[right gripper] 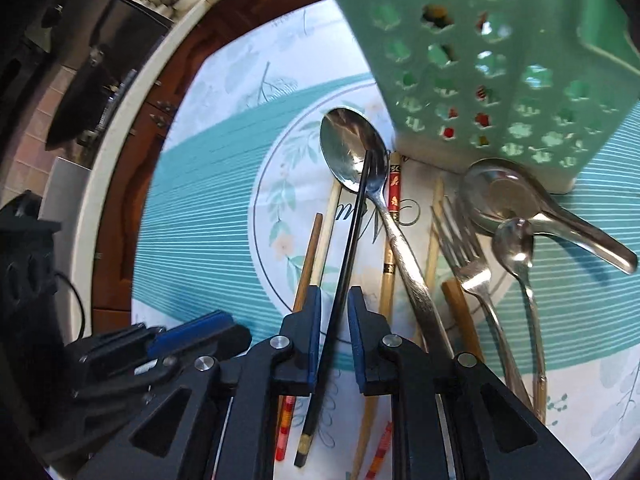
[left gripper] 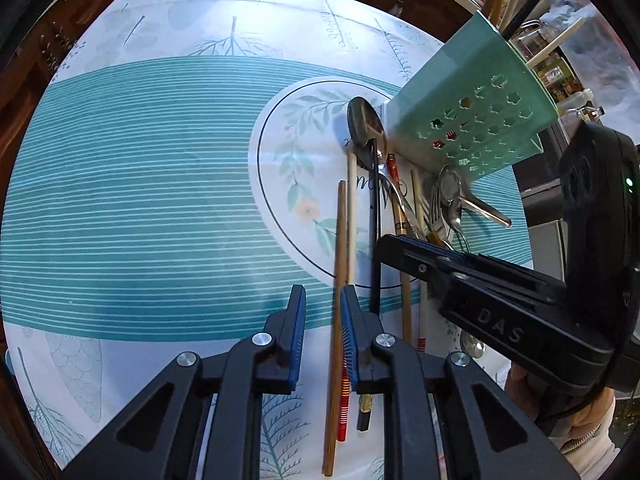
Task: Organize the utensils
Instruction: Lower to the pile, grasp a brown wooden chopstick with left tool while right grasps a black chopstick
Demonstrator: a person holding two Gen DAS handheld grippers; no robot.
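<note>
From the left wrist, the left claw (left gripper: pixel 323 300) stands narrowly parted over the counter (left gripper: pixel 140 200), a brown chopstick (left gripper: pixel 337 300) running lengthwise away from the camera between its pads, unpinched. From the right wrist, the right claw (right gripper: pixel 334 300) is likewise narrow around a black chopstick (right gripper: pixel 348 264), unclamped, its tip on the big spoon (right gripper: pixel 352 148) beside the green holder (right gripper: pixel 480 80).

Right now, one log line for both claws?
left claw: open, brown chopstick between pads | right claw: open, black chopstick between pads | stage: pre-grasp
</note>
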